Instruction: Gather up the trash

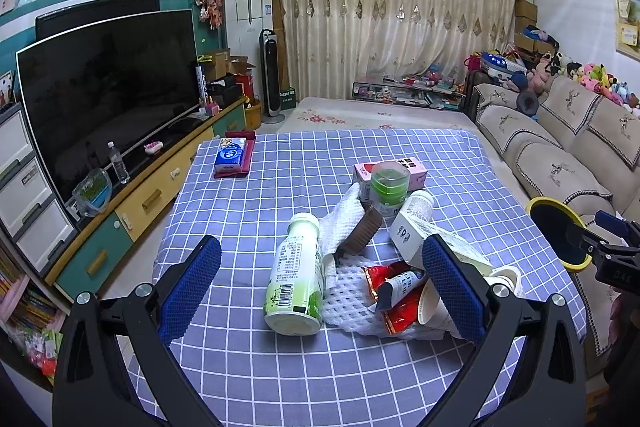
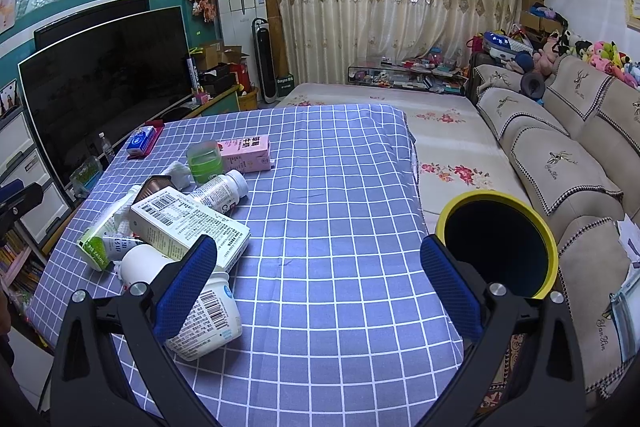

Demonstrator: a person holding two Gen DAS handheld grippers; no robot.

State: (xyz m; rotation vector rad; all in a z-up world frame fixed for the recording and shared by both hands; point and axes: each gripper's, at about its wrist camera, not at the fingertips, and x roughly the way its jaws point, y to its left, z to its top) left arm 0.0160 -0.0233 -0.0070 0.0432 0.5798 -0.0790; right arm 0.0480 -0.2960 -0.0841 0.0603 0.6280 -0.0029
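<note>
A pile of trash lies on the blue checked table (image 1: pixel 280 367): a green-and-white bottle (image 1: pixel 296 277) on its side, white foam netting (image 1: pixel 348 299), a red wrapper (image 1: pixel 394 311), a brown cup (image 1: pixel 360 233), a white carton (image 1: pixel 412 231), a green-lidded jar (image 1: pixel 389 189) and a pink milk carton (image 1: pixel 400 171). My left gripper (image 1: pixel 320 291) is open, just above the table, its fingers on either side of the bottle and wrapper. My right gripper (image 2: pixel 320 279) is open and empty above bare cloth, the white carton (image 2: pixel 188 225) and a white bottle (image 2: pixel 204 319) by its left finger. A yellow-rimmed bin (image 2: pixel 498 247) stands right of the table.
A tissue pack on a red tray (image 1: pixel 234 155) sits at the table's far left. A TV (image 1: pixel 108 87) on a cabinet stands left. A sofa (image 2: pixel 560 163) and a floral mat (image 2: pixel 452 147) lie to the right. The other gripper (image 1: pixel 616 255) shows beside the bin (image 1: pixel 560 235).
</note>
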